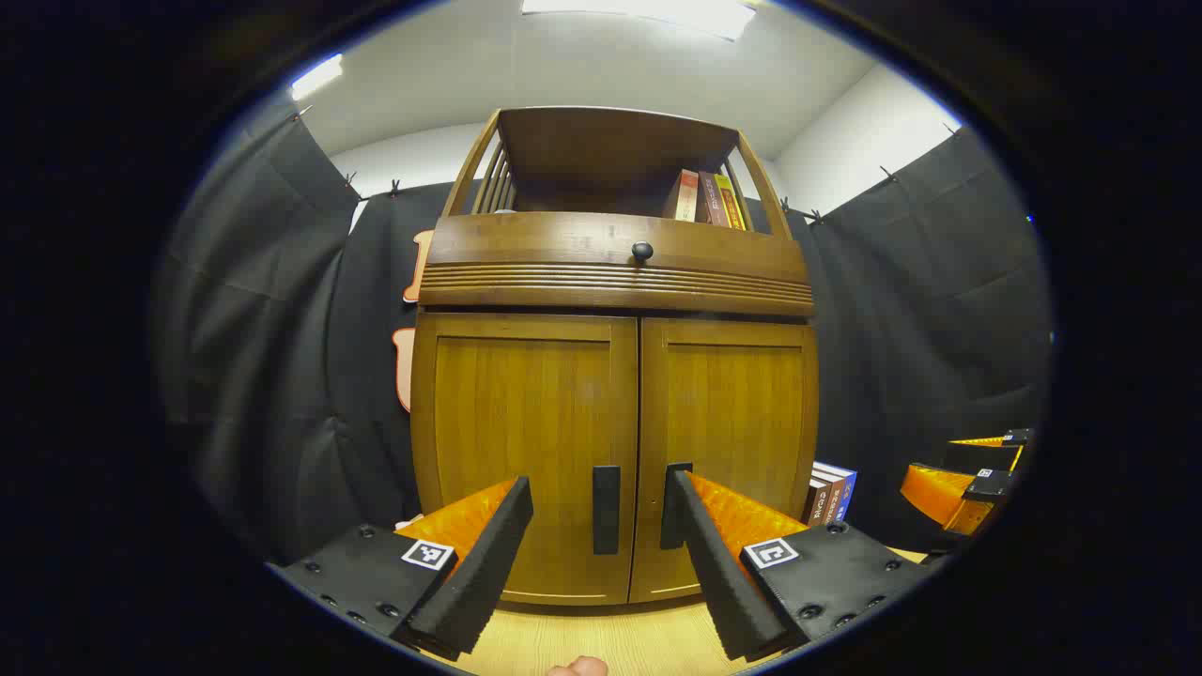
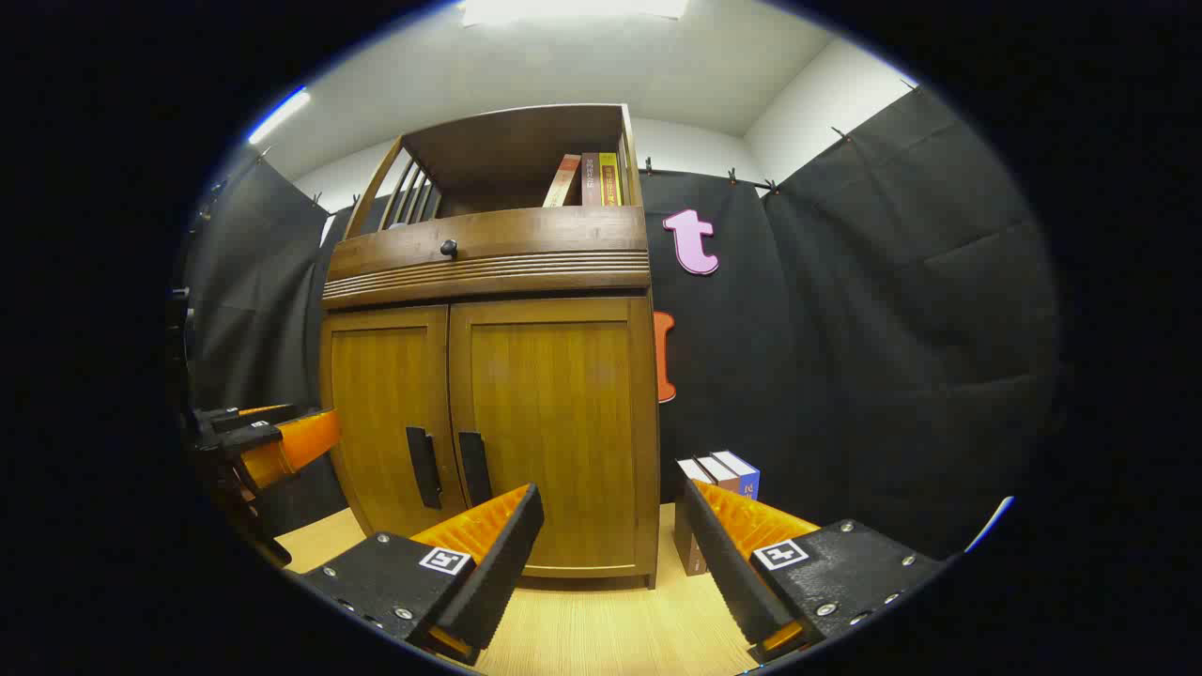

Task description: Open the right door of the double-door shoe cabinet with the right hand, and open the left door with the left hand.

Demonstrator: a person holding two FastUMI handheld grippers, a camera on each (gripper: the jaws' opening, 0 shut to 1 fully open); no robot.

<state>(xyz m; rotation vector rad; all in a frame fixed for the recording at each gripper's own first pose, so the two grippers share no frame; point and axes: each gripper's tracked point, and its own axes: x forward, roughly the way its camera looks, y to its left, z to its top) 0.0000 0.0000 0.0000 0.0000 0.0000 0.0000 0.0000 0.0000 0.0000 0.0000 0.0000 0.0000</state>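
Right gripper view | my right gripper [image 2: 606, 526] released, jaws wide, off the cabinet's right edge | right door [image 2: 549, 422] shut, its handle [image 2: 474, 468] up-left — I'd swing left, straddle the bar squarely before clenching | left gripper [image 1: 596, 521] likewise released, facing left handle [image 1: 606, 509].

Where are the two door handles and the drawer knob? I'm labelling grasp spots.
Left door handle [image 1: 606, 510], left gripper view, middle of the bar.
Right door handle [image 2: 474, 468], right gripper view, middle of the bar.
Drawer knob [image 1: 642, 251], left gripper view, its front.
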